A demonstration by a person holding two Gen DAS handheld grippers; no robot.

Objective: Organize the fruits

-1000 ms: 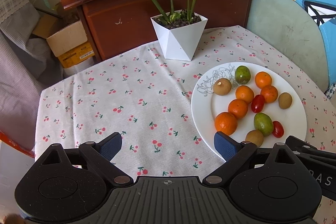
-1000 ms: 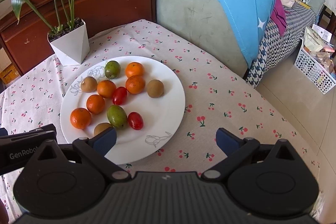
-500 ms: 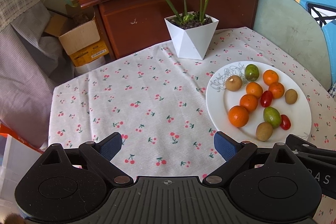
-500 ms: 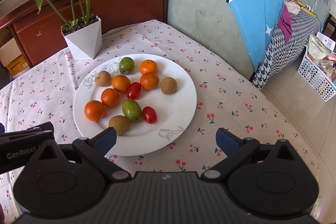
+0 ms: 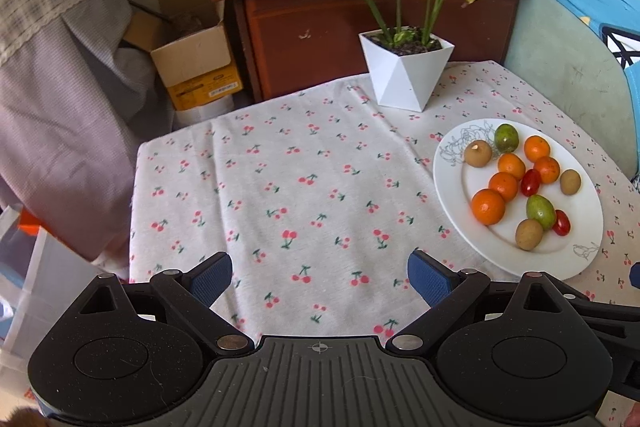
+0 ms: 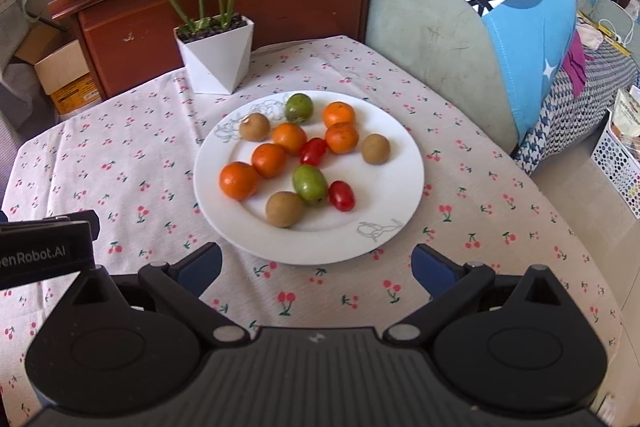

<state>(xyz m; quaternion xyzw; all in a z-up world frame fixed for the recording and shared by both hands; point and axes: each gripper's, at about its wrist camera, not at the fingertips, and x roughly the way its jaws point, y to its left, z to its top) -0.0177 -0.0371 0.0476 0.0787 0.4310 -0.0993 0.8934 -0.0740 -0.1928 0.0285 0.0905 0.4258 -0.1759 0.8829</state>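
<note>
Left gripper (image 5: 320,277): jaws spread wide, nothing between them, hanging over bare cherry-print tablecloth (image 5: 280,187) on the worktop, left of the plate.

Potted plant (image 6: 216,57) in a white faceted pot, upright, at the far edge of the worktop, behind the plate and apart from it.

White plate (image 6: 400,187) sits on the cloth with twelve fruits on it, all loose:
- Five small oranges. Largest orange (image 6: 239,181) at the plate's left; two more run up and right from it in a diagonal line, each touching or nearly touching the next; a further pair sits near the far rim, one just in front of the other.
- Three brown round fruits: far-left brown fruit (image 6: 255,127), near brown fruit (image 6: 284,209), right brown fruit (image 6: 375,148) standing apart from the rest.
- Two green fruits: round green fruit (image 6: 299,108) at the far rim; oval green fruit (image 6: 309,185) near the centre, long axis running from far-left to near-right, touching the near brown one.
- Two cherry tomatoes, both oblong: centre tomato (image 6: 313,151) with its long axis tilted far-right to near-left, wedged among the oranges; near tomato (image 6: 342,195) lying just right of the oval green fruit, long axis far-left to near-right.

Right gripper (image 6: 316,267): jaws also wide apart and empty, just short of the plate's near rim, centred on it.
</note>
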